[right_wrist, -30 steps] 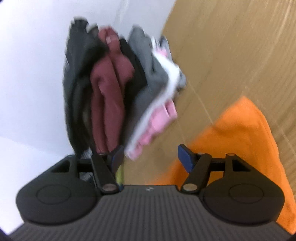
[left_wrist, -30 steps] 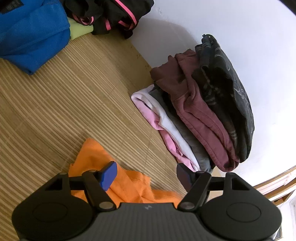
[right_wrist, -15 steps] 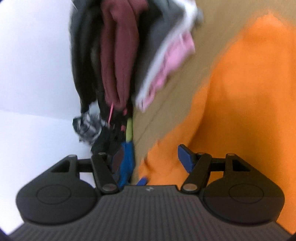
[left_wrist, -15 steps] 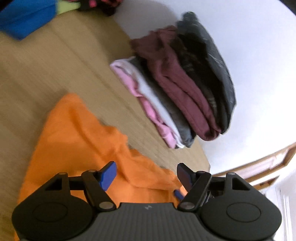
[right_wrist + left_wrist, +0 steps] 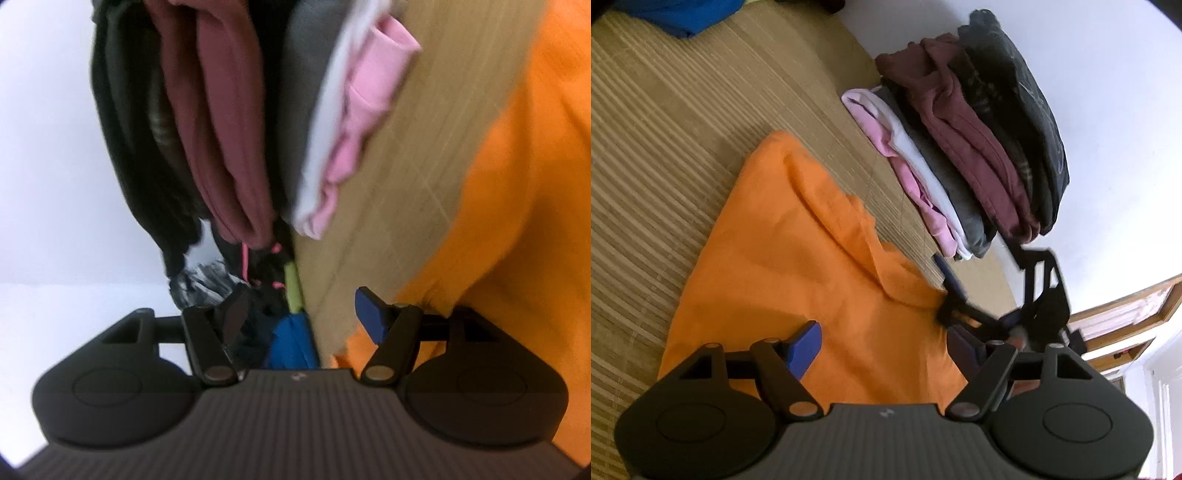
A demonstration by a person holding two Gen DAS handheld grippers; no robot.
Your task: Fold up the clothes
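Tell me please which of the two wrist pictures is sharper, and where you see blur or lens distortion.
Left wrist view: mostly sharp; the woven bamboo mat shows clear stripes, though the fisheye lens curves the wooden frame at the edge. Right wrist view: motion blur smears the stack of folded clothes and the orange cotton garment; the gripper body stays crisp.
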